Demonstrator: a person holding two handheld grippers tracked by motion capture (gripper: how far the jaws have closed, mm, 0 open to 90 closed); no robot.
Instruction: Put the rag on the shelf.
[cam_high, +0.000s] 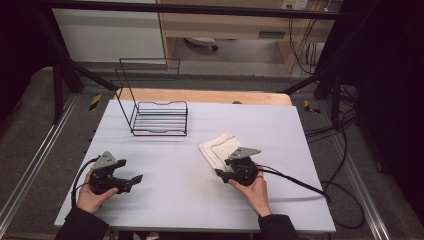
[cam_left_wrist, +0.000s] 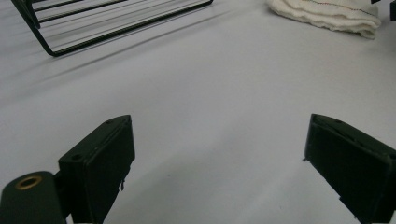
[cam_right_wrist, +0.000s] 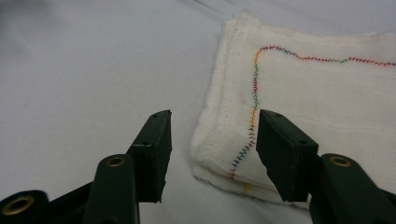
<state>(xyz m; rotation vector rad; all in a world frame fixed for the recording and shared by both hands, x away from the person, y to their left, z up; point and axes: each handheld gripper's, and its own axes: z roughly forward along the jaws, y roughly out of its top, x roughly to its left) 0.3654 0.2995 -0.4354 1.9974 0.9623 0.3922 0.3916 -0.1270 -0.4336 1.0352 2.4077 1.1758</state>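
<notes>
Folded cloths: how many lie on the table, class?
1. The folded cloth lies right of centre on the table, just ahead of the right gripper, whose open fingers straddle its near corner.

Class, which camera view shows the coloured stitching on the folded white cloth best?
The right gripper view: the folded white cloth is close, its multicoloured stitched seam sharp. The high view shows the cloth small, with a faint red line; the left gripper view catches its folded edge.
</notes>
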